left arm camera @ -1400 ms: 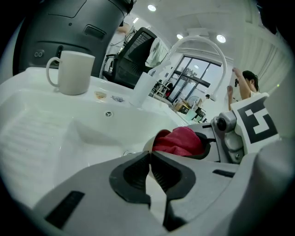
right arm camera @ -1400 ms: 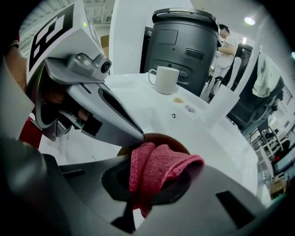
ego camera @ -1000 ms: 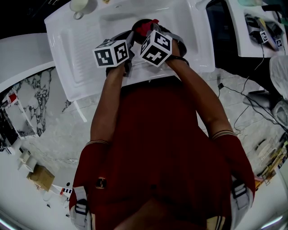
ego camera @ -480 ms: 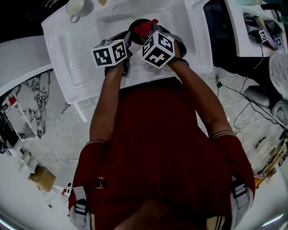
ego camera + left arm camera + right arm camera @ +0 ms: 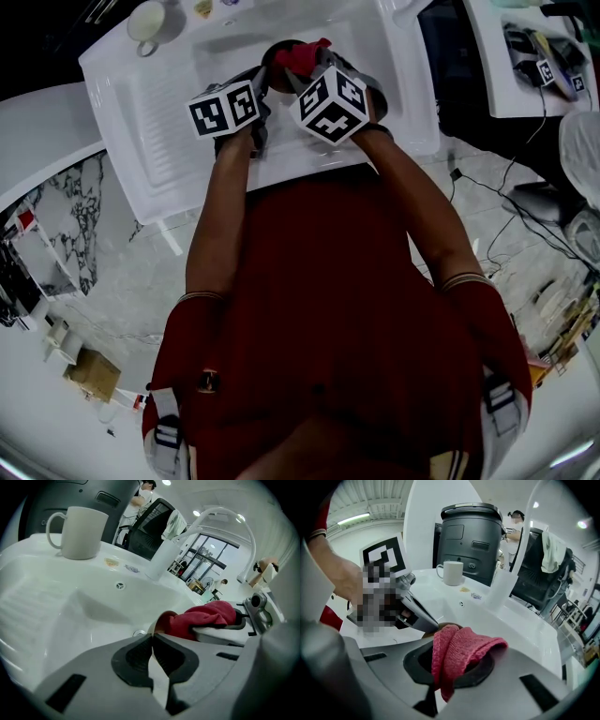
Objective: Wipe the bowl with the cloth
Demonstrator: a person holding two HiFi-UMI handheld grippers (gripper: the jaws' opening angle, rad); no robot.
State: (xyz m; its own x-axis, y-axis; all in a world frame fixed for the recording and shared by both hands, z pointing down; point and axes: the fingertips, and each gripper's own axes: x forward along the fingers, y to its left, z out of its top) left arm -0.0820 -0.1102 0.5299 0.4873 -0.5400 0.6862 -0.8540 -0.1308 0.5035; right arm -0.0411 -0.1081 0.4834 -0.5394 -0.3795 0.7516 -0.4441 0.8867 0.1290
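A dark bowl (image 5: pixel 277 52) is held above the white sink basin (image 5: pixel 375 66). My left gripper (image 5: pixel 264 82) is shut on the bowl's near rim. In the left gripper view only a brown edge of the bowl (image 5: pixel 162 620) shows past the closed left gripper (image 5: pixel 152 637). My right gripper (image 5: pixel 315 67) is shut on a red cloth (image 5: pixel 302 56) pressed against the bowl. A fold of the red cloth (image 5: pixel 457 653) bulges from the right gripper (image 5: pixel 440 677), with the bowl's rim (image 5: pixel 432 628) just beyond. The rest of the bowl is hidden behind cloth and jaws.
A white mug (image 5: pixel 147 21) stands at the sink's back left corner, beyond the ribbed drainboard (image 5: pixel 150 122). A translucent tumbler (image 5: pixel 499 590) and a curved tap (image 5: pixel 225 517) stand behind the basin. The drain (image 5: pixel 138 633) lies below the bowl.
The view has drifted slightly. Both grippers stay together at the bowl, and the right one with the cloth has shifted a little farther over it.
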